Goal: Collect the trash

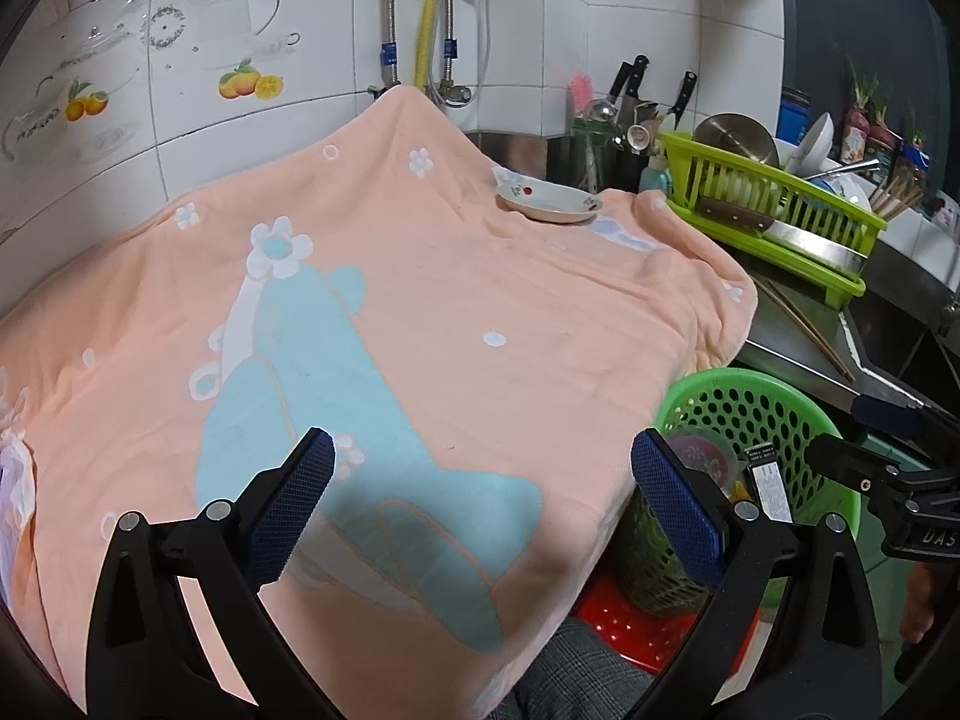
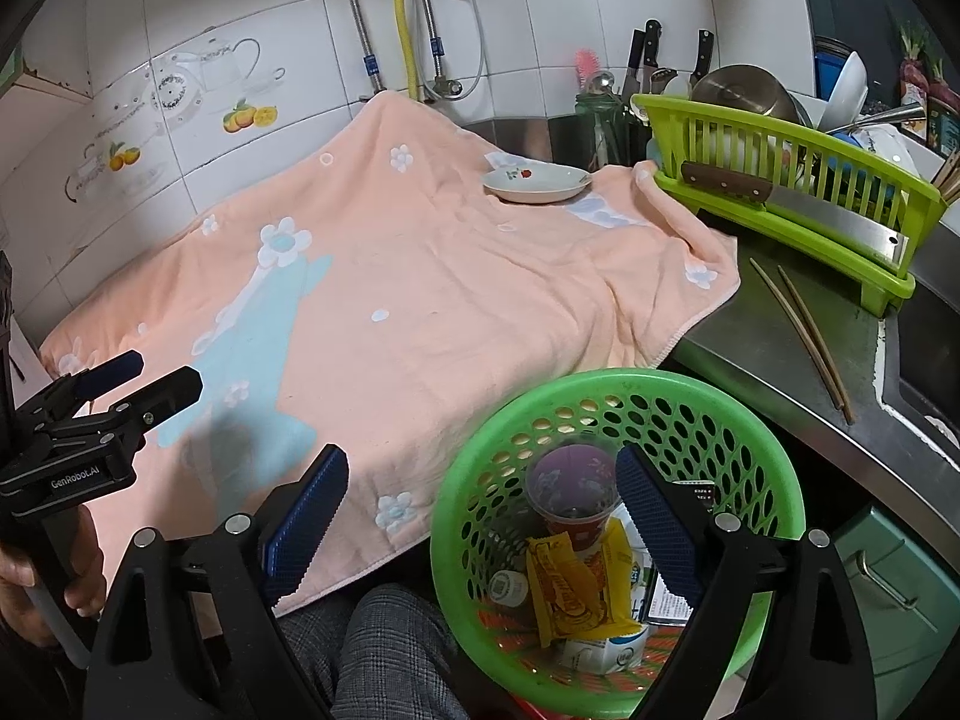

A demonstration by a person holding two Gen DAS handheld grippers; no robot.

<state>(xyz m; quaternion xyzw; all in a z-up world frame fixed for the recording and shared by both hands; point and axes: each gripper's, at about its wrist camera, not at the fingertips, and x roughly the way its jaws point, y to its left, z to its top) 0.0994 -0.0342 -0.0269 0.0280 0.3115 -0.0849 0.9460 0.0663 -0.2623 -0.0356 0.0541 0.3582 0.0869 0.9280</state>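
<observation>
Collection appears nearly done: the round green perforated plastic basket (image 2: 618, 420) holds a yellow wrapper (image 2: 570, 582), cup and cartons. Peach flowered towel (image 2: 450, 300) bears only a dish (no litter visible). Left gripper (image 1: 480, 480) and right gripper (image 2: 480, 510) gape wide, empty.

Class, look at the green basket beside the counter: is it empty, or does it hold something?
Not empty. The green basket holds a yellow wrapper, a cup and cartons.

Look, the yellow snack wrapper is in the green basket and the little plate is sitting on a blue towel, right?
Almost. The yellow snack wrapper is in the green basket, and the little plate does sit on a towel, but that towel is peach pink with only a blue patch elsewhere. The right wrist view shows it.
</observation>
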